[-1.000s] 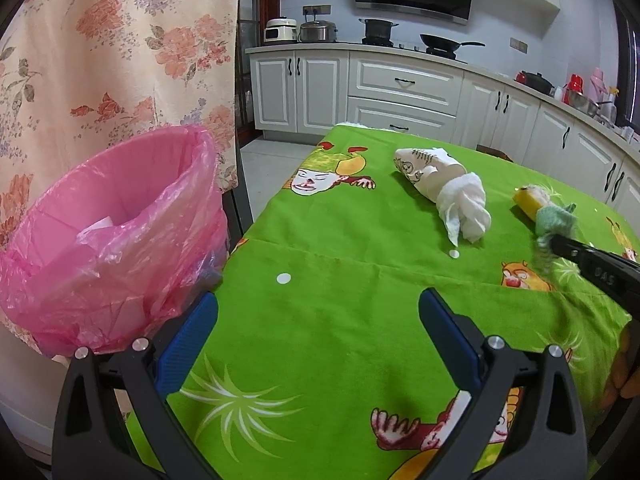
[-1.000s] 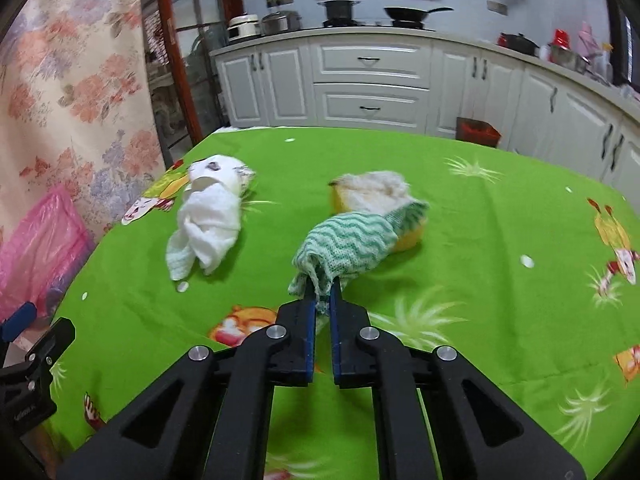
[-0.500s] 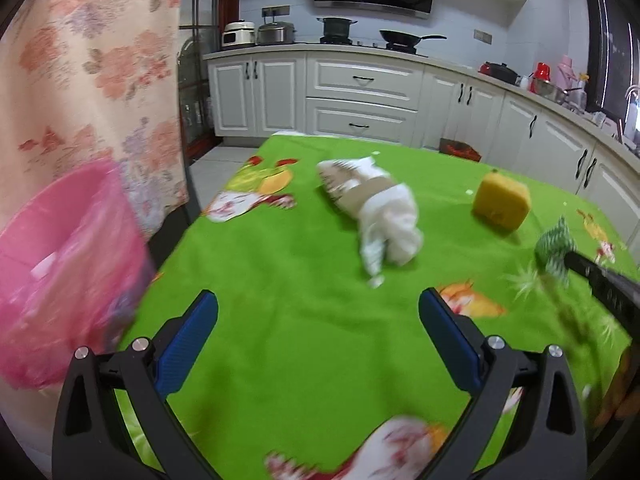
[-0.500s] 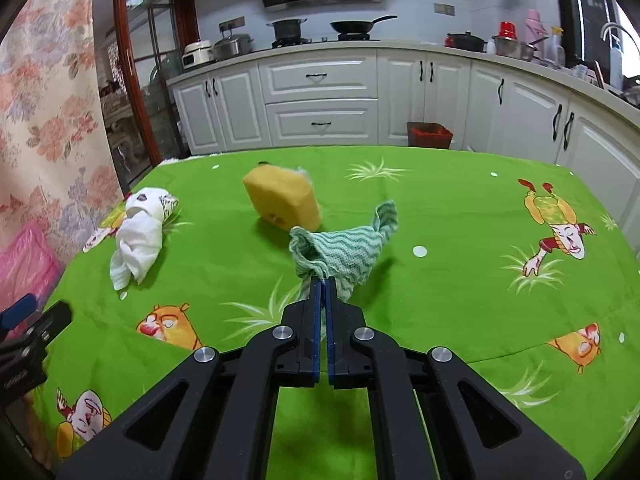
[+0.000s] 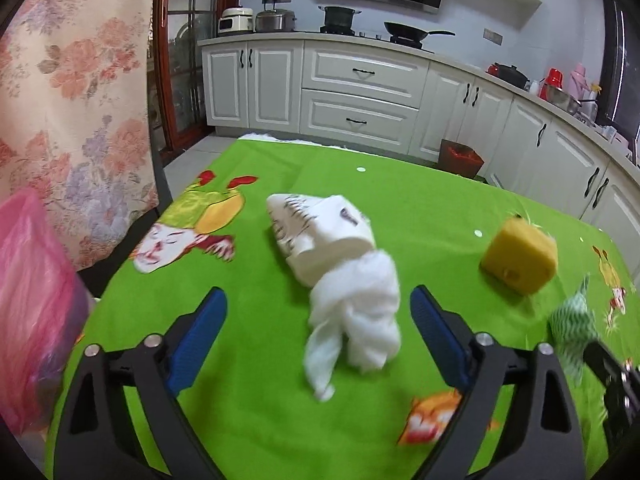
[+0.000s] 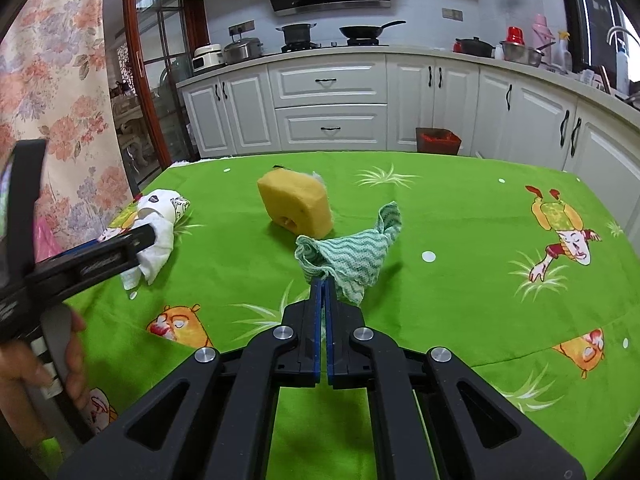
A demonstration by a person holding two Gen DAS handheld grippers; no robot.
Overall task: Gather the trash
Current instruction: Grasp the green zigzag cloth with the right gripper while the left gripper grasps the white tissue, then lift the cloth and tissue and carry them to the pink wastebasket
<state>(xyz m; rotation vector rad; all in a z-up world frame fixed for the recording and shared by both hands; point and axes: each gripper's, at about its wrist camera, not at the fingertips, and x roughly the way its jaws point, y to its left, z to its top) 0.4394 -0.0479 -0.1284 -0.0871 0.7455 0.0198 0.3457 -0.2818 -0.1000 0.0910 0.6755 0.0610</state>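
A white paper cup with a crumpled white tissue (image 5: 344, 264) lies on the green tablecloth (image 5: 248, 392). My left gripper (image 5: 316, 320) straddles the tissue end. Its jaws are closing, and the blue pads stand clear of the tissue on both sides. My right gripper (image 6: 322, 284) is shut on a corner of a green wavy cloth (image 6: 352, 256), which hangs just above the table. In the left wrist view the cloth (image 5: 572, 328) shows at the right edge. A yellow sponge (image 6: 296, 208) sits just behind the cloth. The pink-bagged bin (image 5: 32, 312) stands off the table's left side.
A person's hand (image 6: 60, 360) holds the left gripper's handle at the left edge of the right wrist view. White kitchen cabinets (image 6: 332, 100) run behind the table, with a small red-lined bin (image 6: 438, 140) on the floor. A floral curtain (image 5: 68, 100) hangs at left.
My left gripper has swung from the pink bin to the white cup and tissue, and its jaws have narrowed slightly. The right gripper has pulled the green cloth off the sponge, then stayed still.
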